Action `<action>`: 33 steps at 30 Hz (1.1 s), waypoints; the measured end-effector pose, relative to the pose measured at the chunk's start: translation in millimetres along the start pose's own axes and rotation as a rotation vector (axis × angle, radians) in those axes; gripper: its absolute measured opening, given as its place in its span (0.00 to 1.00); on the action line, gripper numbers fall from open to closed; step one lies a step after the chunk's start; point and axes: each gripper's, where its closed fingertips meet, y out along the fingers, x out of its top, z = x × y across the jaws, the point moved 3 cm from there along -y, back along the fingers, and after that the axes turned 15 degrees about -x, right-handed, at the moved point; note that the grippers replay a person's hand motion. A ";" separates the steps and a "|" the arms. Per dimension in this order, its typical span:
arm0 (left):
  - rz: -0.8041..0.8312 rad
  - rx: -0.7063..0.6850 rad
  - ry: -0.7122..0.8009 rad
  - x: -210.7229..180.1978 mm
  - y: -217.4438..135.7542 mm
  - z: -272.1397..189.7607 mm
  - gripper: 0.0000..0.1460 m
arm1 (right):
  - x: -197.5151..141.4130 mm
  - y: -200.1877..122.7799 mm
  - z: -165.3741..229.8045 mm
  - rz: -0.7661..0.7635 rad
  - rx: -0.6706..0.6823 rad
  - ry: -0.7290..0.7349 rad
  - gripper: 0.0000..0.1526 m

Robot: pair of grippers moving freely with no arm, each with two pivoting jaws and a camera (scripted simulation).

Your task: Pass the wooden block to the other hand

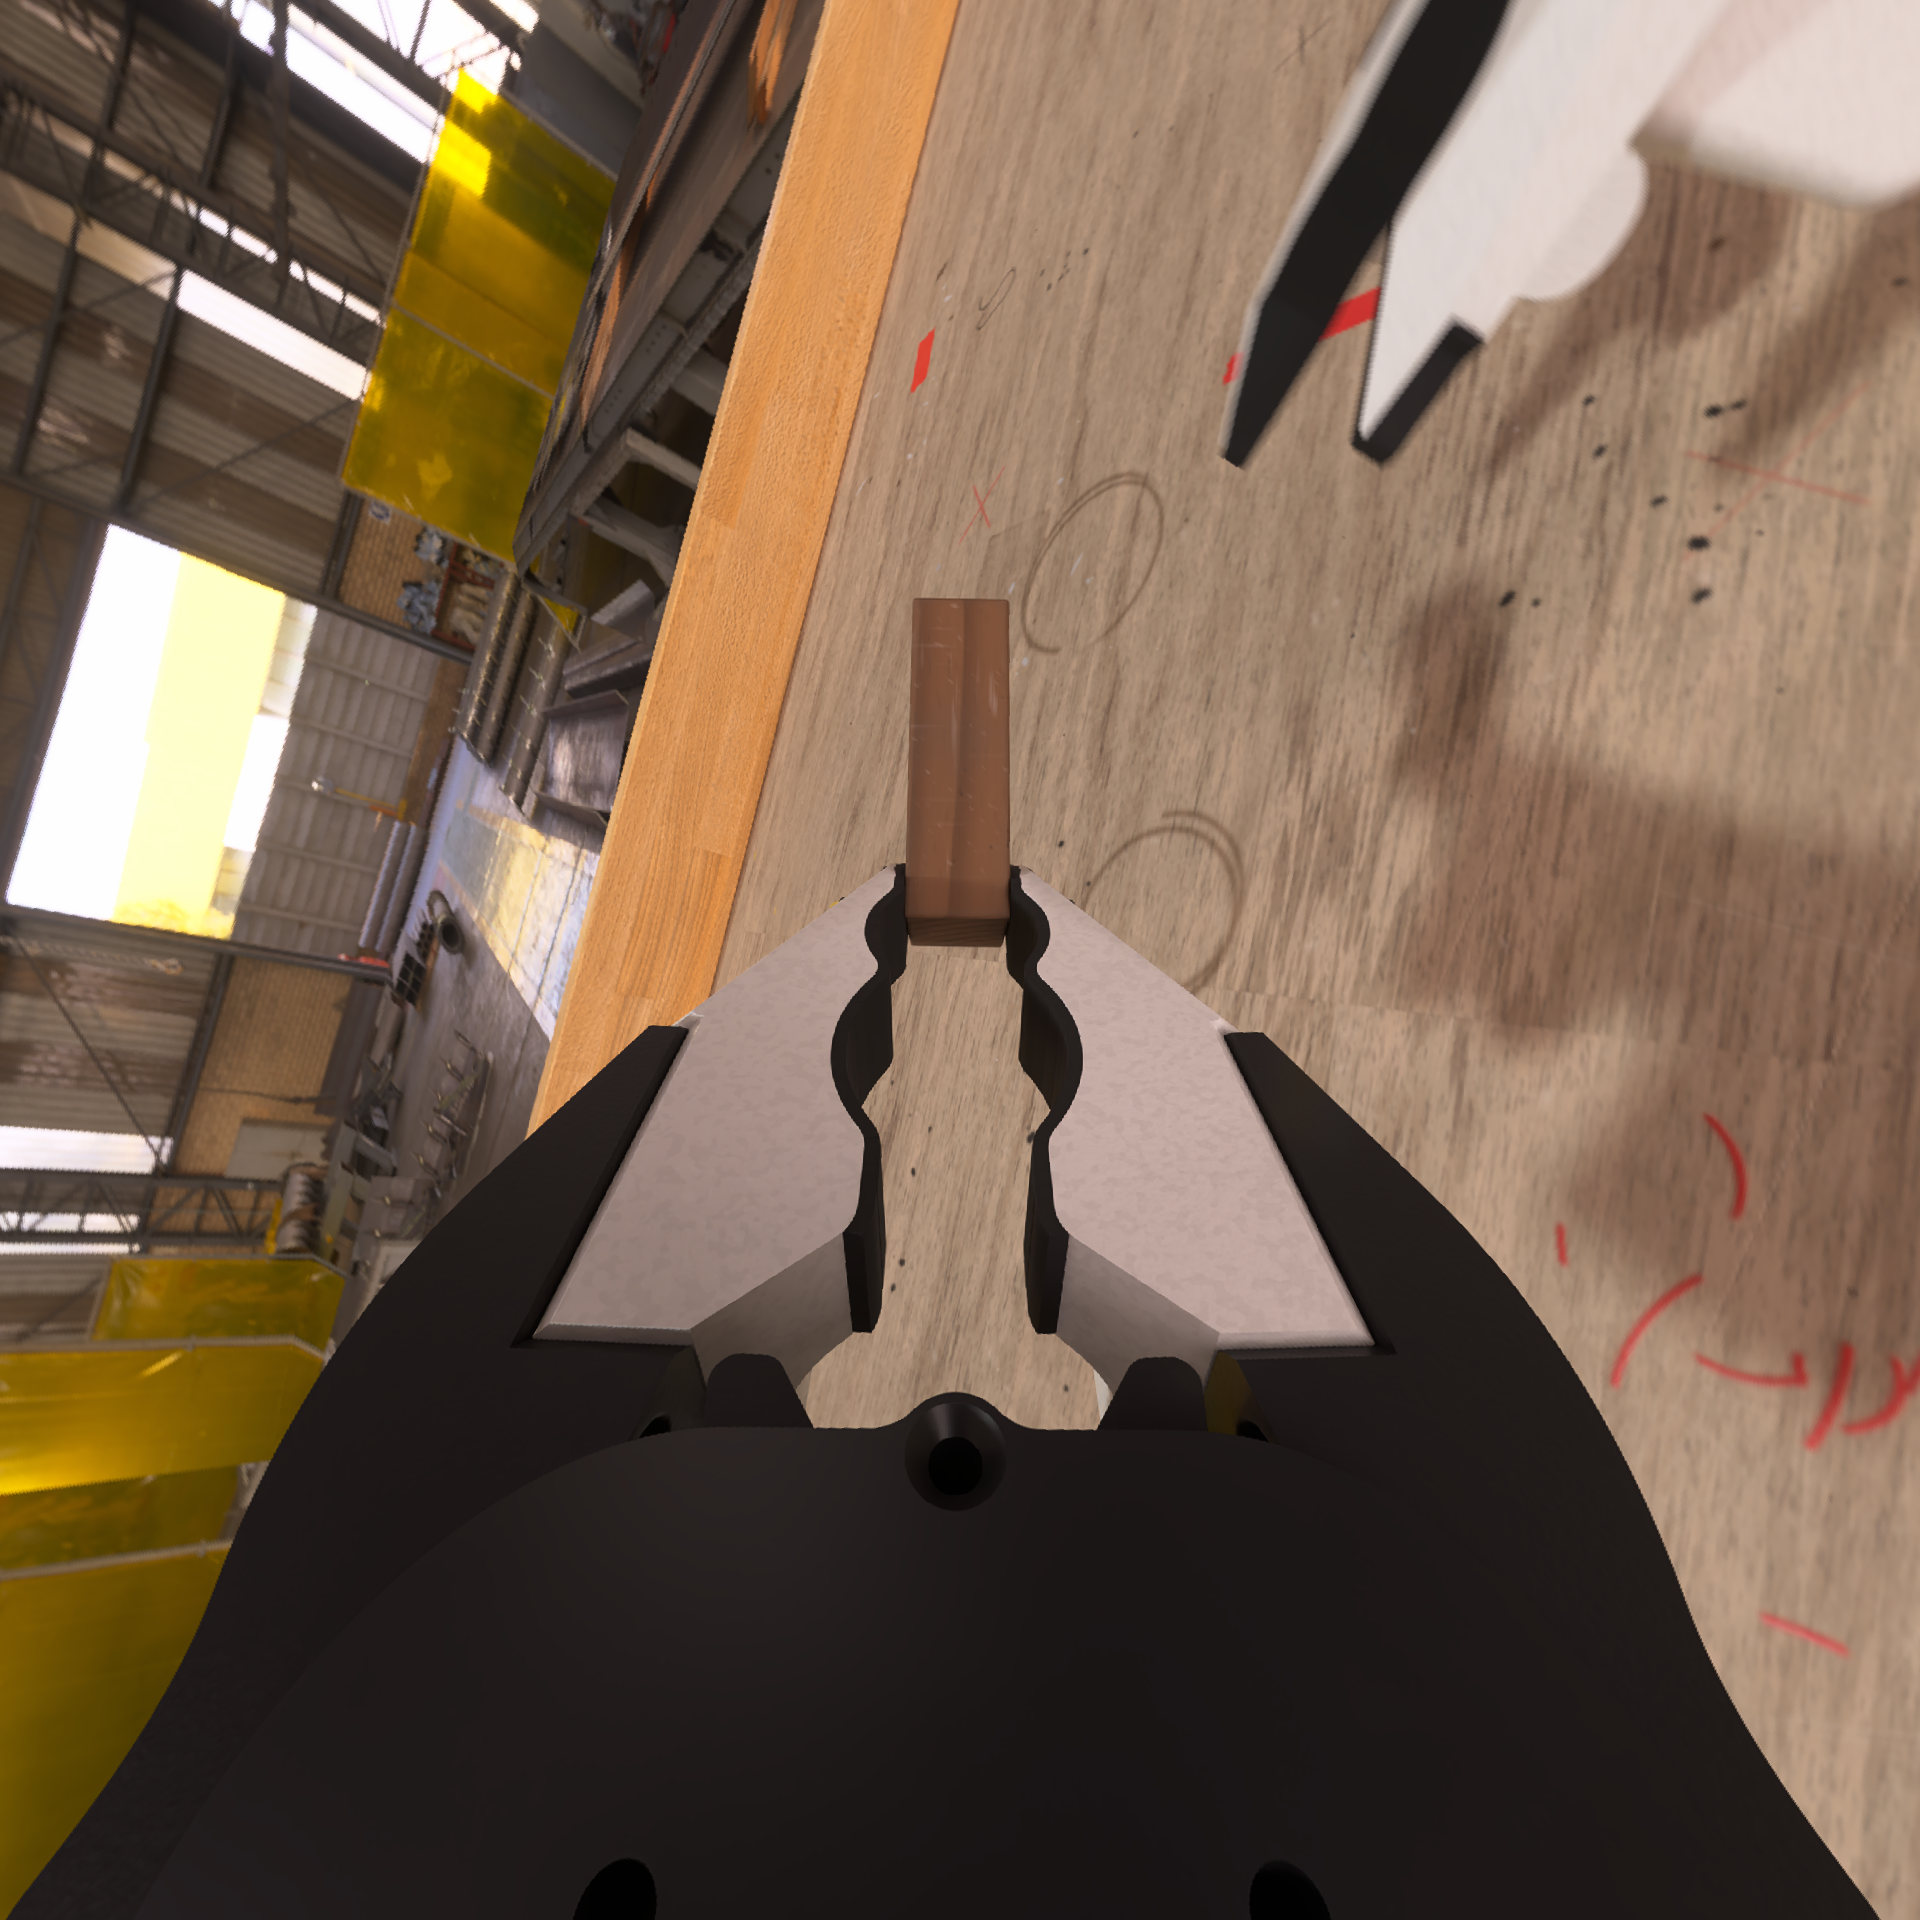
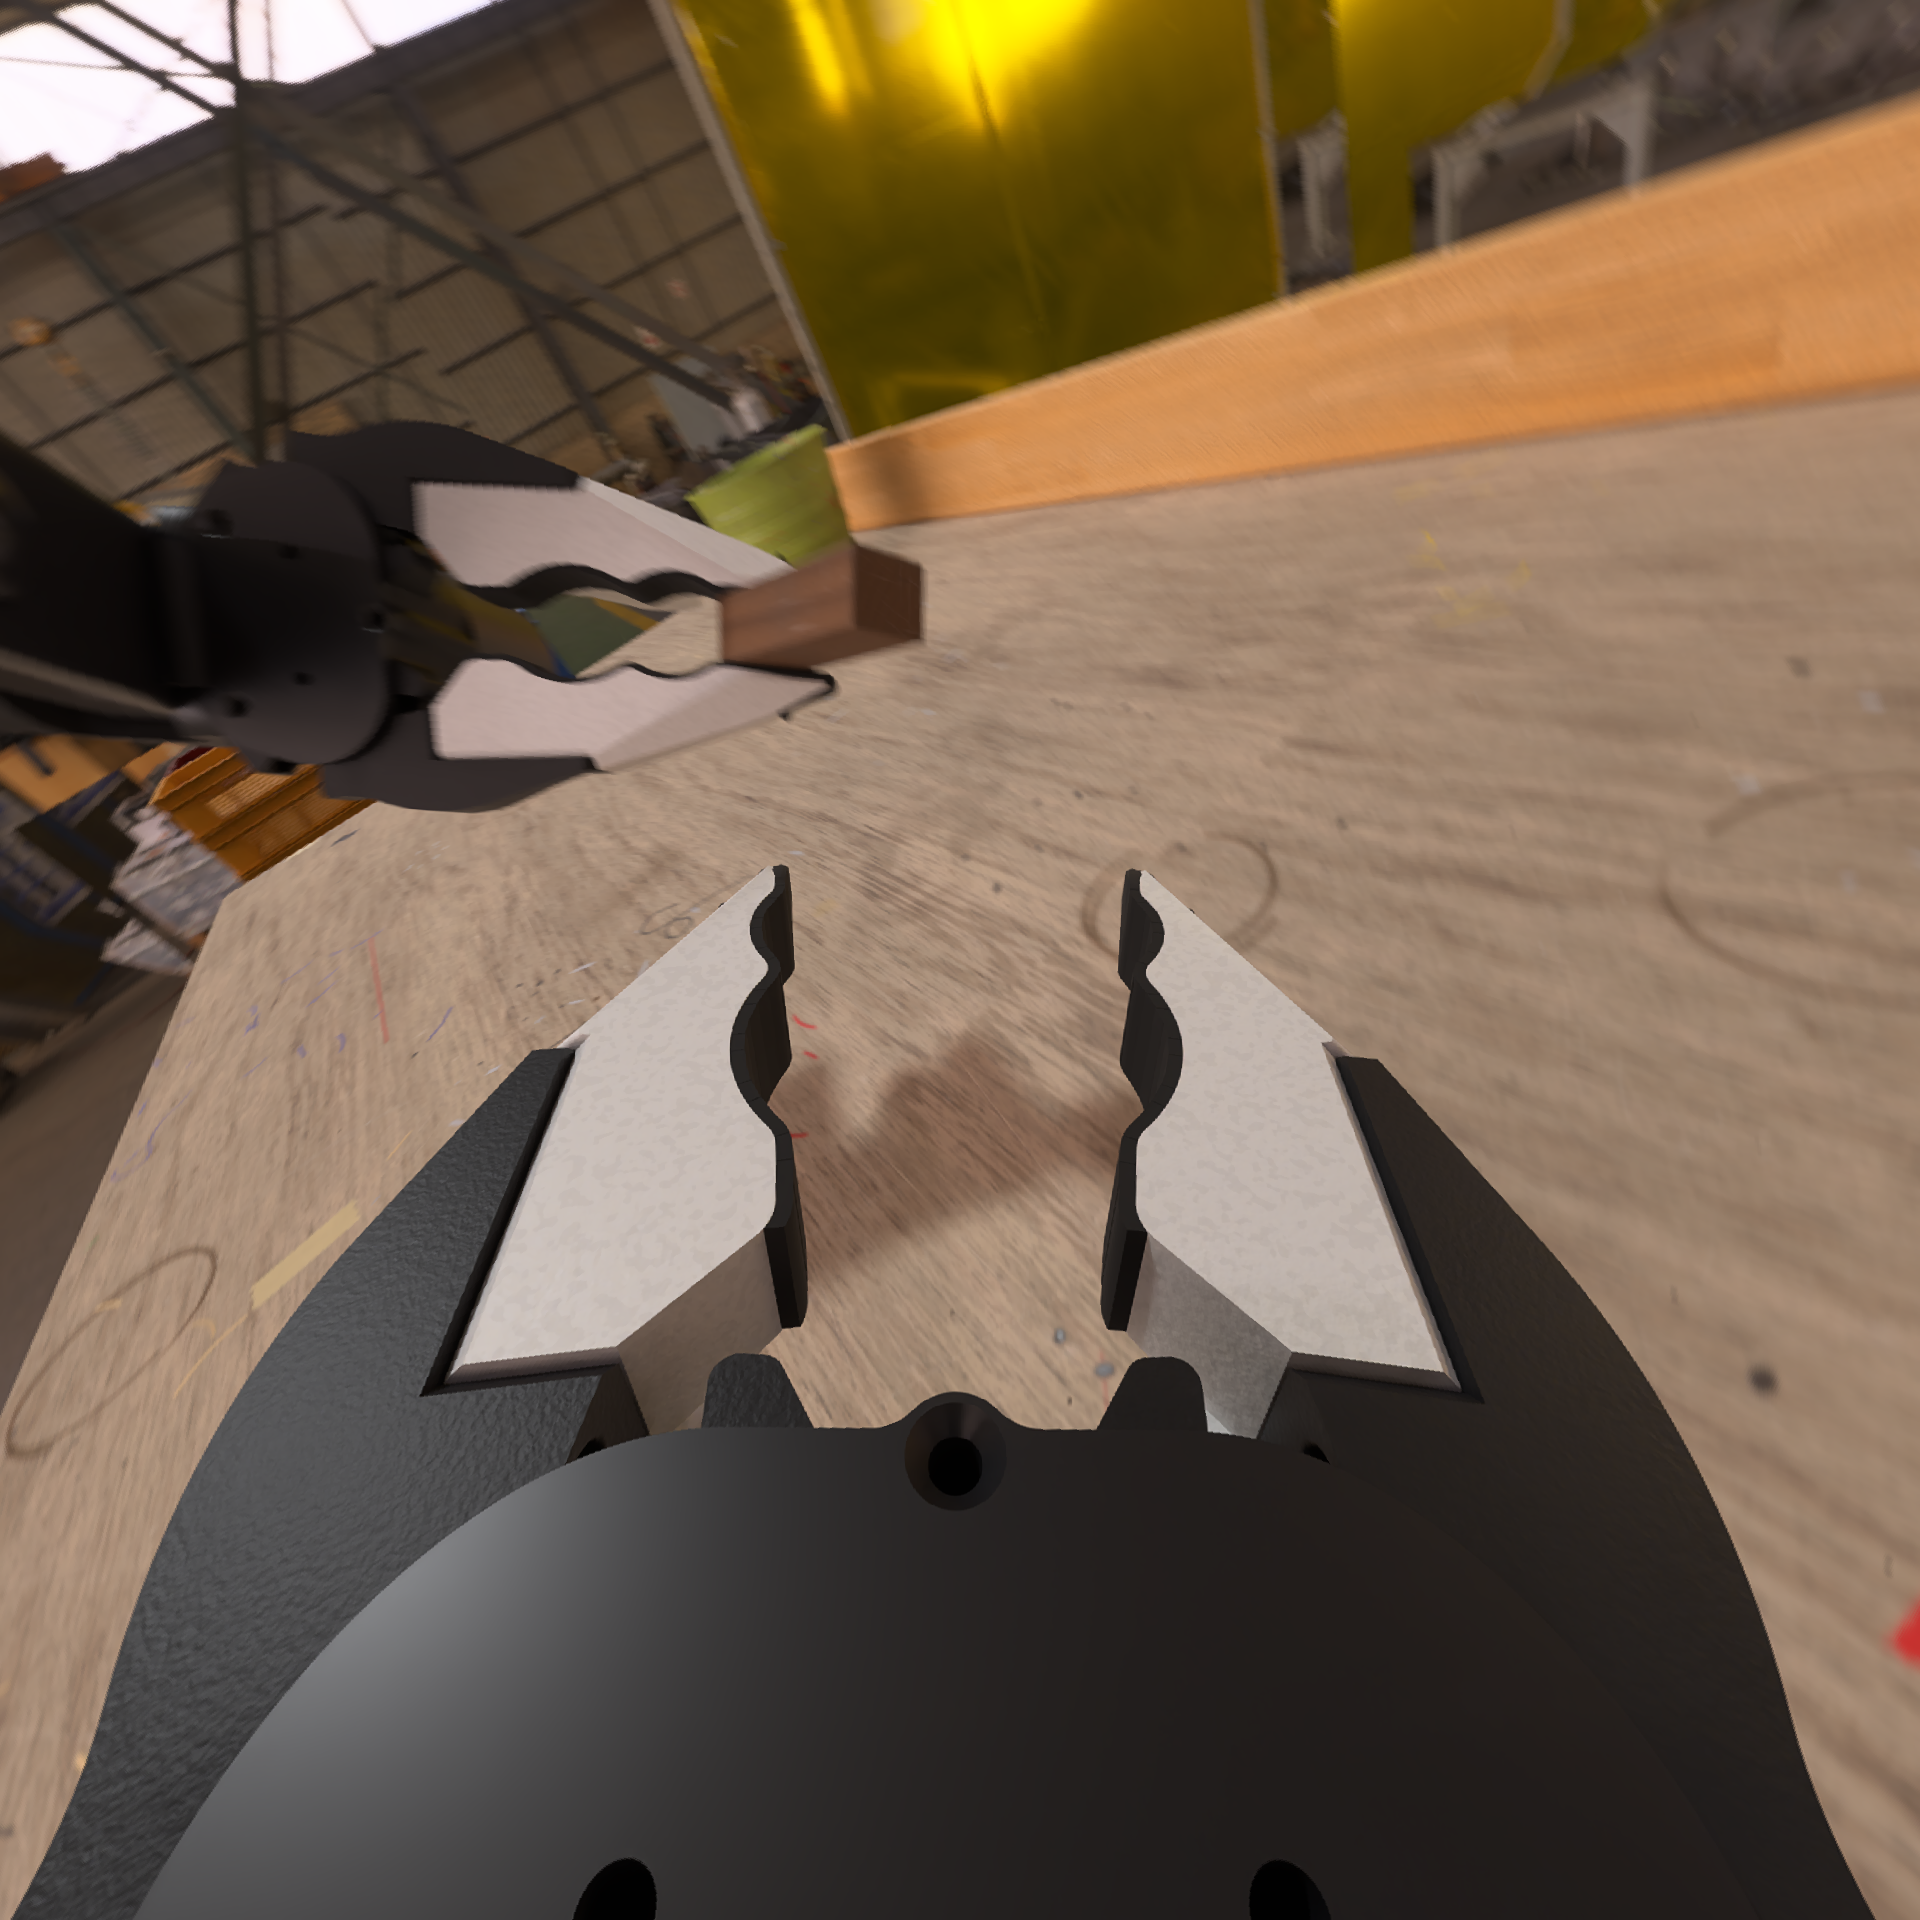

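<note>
**Block held by left gripper, handover not yet made**

Left wrist view: wooden block (image 1: 958,769) is pinched at its near end between the tips of the left gripper (image 1: 957,906); most of its length sticks out forward, clear above the table (image 1: 1299,935). Grip is at the very fingertips, so I judge it shallow. The right gripper (image 1: 1340,416) shows far off at upper right, well apart from the block.

Right wrist view: right gripper (image 2: 956,894) has its fingers spread wide, nothing between them. The block (image 2: 821,621) sits up and left, held in the left gripper (image 2: 774,634), its free end pointing right.

To do the step well: bring the spread fingers around the free end, leaving a gap to the left fingertips. Close fully before the left lets go. Approach slowly; a knock could twist the block out.
</note>
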 end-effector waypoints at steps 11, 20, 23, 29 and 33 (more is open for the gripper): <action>0.010 -0.103 0.034 -19.0 -17.1 -13.5 0.12 | 38.3 16.7 46.2 0.045 0.065 -0.710 0.46; 0.004 -0.117 0.000 -31.0 -17.5 -3.6 0.12 | 49.4 45.9 67.7 0.083 0.226 -0.914 0.47; -0.003 -0.143 -0.008 -30.4 -19.8 -2.5 0.12 | 46.7 59.3 65.4 0.083 0.234 -0.993 0.44; -0.070 -0.182 -0.049 -23.0 -28.3 1.8 0.12 | 39.2 68.3 65.7 0.090 0.286 -1.042 0.32; -0.091 -0.197 -0.032 -16.0 -29.3 -1.0 0.12 | 40.6 64.6 64.1 0.003 0.229 -1.099 0.20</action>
